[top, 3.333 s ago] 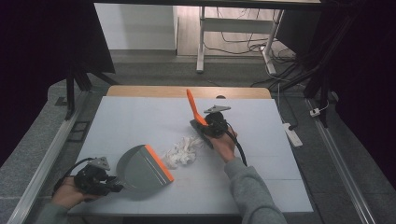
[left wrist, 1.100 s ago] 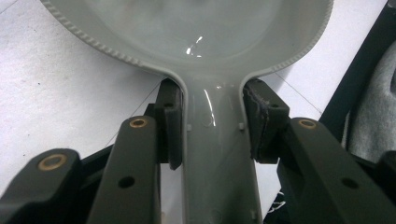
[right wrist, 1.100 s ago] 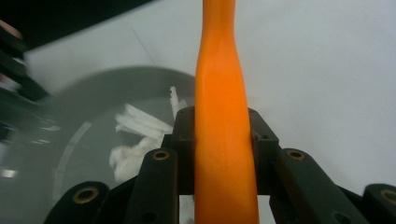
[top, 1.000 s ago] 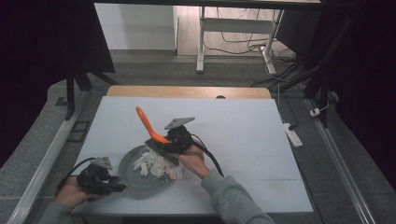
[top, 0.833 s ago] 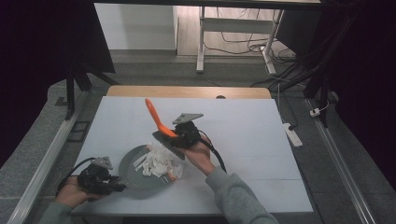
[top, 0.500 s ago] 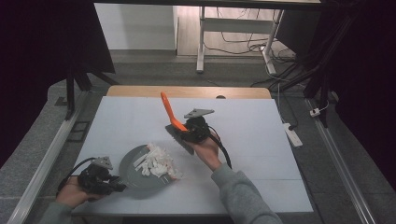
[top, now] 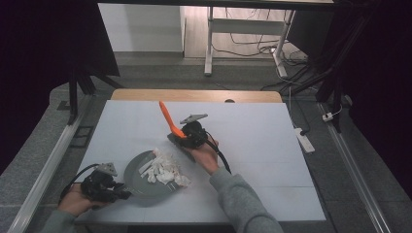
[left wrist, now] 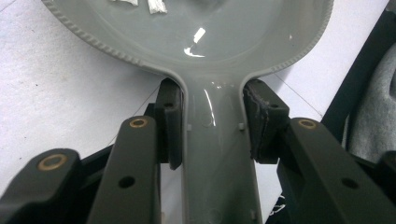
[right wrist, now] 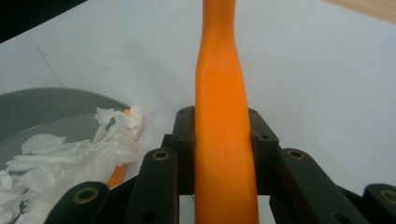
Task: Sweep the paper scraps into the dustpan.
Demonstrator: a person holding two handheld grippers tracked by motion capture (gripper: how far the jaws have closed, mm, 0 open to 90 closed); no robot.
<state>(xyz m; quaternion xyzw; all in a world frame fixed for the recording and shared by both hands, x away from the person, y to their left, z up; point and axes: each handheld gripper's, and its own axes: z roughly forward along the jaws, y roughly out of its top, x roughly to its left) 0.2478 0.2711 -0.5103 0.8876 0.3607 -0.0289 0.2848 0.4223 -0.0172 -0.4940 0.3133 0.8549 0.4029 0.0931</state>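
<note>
On the white tabletop (top: 272,145), the left hand-held gripper (top: 104,185) clamps the handle of a grey dustpan (top: 138,172) holding torn white paper scraps (top: 163,169). Just right, the right hand-held gripper (top: 192,136) clamps an orange-handled brush (top: 167,116).

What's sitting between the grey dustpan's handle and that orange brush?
In the high view, a heap of torn white paper scraps lies on the dustpan, between its handle and the brush.

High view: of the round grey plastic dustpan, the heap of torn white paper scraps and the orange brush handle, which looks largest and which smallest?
1. Round grey plastic dustpan, clearly the largest.
2. Heap of torn white paper scraps, lying over the dustpan's front lip.
3. Orange brush handle, slimmest. It rises toward the camera, so its place is less sure.
</note>
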